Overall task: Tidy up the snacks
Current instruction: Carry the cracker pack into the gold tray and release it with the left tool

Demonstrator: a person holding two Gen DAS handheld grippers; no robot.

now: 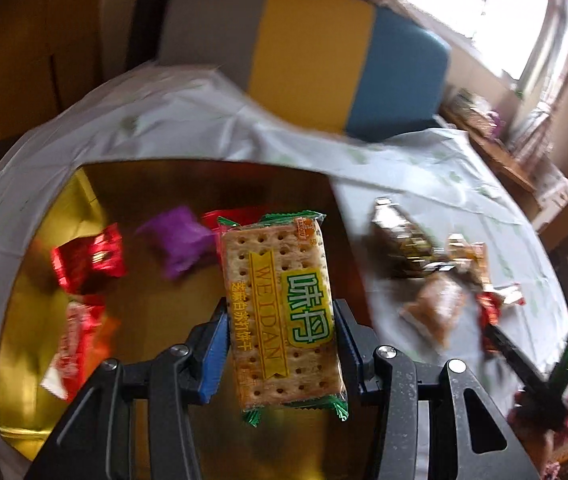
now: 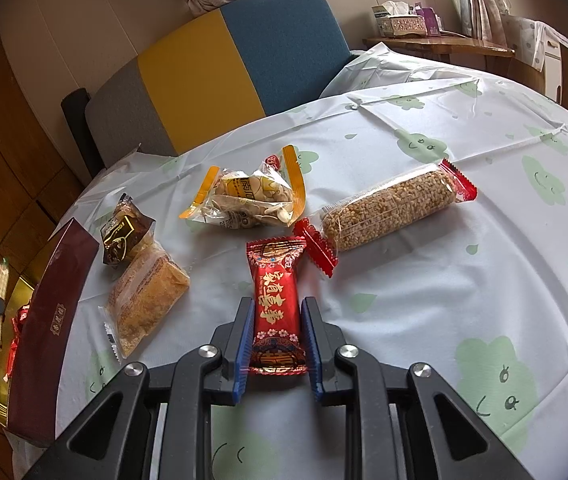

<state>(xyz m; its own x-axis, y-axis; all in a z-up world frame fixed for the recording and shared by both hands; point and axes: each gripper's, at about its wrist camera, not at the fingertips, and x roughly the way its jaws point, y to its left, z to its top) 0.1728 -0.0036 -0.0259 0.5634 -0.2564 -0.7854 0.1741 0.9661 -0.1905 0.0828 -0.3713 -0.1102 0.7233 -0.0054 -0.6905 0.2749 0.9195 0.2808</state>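
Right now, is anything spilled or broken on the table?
No, nothing stands out. The seed bag, rice bar and cake lie sealed on the tablecloth. Each gripper holds a sealed pack: crackers left, red candy right.

I count two grippers, one in each of my hands: my left gripper (image 1: 280, 316) carries one cracker packet (image 1: 282, 312) and my right gripper (image 2: 278, 312) carries one red candy bar (image 2: 276, 304). On the tablecloth (image 2: 444, 280) I see four loose snacks: one puffed-rice bar (image 2: 392, 208), one bag of seeds (image 2: 252, 196), one golden cake packet (image 2: 148, 296) and one dark brown packet (image 2: 124, 232). One gold-lined box (image 1: 44, 420) holds about four wrapped sweets: roughly three red (image 1: 88, 258), one purple (image 1: 180, 240); blur makes that count unsure.
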